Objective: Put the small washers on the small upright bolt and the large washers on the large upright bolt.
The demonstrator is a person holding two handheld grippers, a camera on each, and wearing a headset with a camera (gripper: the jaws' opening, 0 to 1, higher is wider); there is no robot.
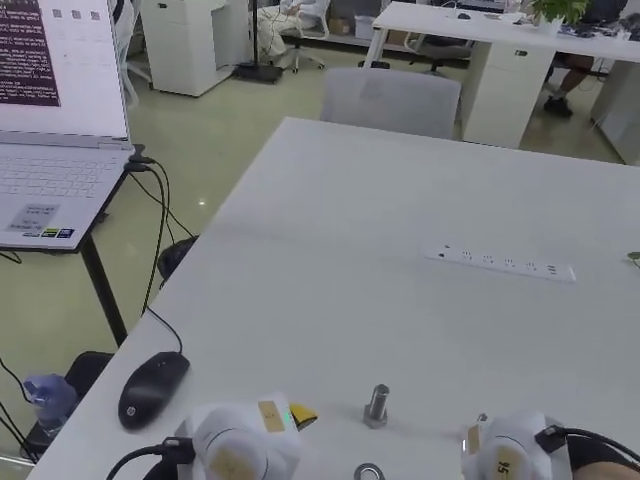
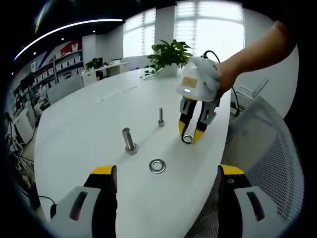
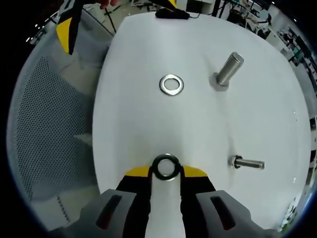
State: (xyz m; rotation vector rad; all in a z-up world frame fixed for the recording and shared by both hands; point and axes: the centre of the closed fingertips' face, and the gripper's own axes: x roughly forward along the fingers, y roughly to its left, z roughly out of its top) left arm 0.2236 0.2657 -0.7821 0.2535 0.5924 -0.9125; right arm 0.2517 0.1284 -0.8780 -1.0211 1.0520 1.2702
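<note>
2 washers are off the bolts: the held washer [image 3: 166,167] is pinched between the yellow tips of the right gripper [image 3: 166,173] close to the near edge of the white table [image 3: 148,114], and the loose washer [image 3: 171,84] lies flat on the table near the large bolt [image 3: 229,69]. Both the large bolt and the small bolt [image 3: 246,162] stand upright and bare, apart from each other, the small bolt nearer the right gripper. At the table edge the left gripper [image 2: 167,173] has its jaws spread wide with nothing between them, the loose washer just ahead of it.
</note>
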